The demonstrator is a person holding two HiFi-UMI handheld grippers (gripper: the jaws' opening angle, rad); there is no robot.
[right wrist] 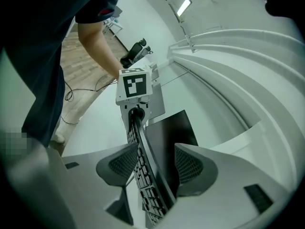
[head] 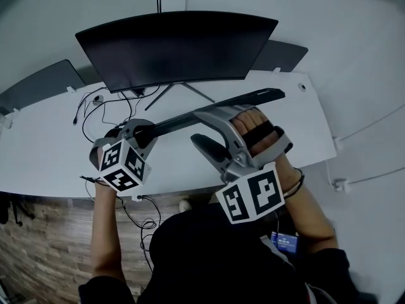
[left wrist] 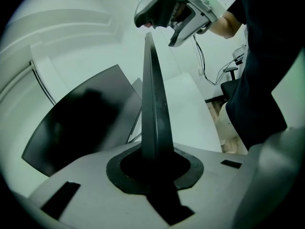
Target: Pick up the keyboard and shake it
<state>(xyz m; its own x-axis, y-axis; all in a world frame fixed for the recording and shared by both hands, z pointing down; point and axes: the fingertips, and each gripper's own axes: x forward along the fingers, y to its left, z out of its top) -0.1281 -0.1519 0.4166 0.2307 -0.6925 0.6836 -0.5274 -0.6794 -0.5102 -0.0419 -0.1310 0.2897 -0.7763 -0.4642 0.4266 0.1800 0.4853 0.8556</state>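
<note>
Left hand-held gripper [left wrist: 155, 170] clamps keyboard [head: 253, 97]; right hand-held gripper [right wrist: 156, 163] wide (keyboard between).

From here the keyboard [head: 177, 120] hangs above the bench [head: 38, 144], in front of the monitor [head: 177, 46] that stands at the bench's back. My left claw [head: 142, 132] grips its left end. My right claw [head: 199, 126] sits further right along it, jaws apart either side of it. Cables [head: 101, 116] lie on the bench left of the monitor's stand, behind the left claw.
</note>
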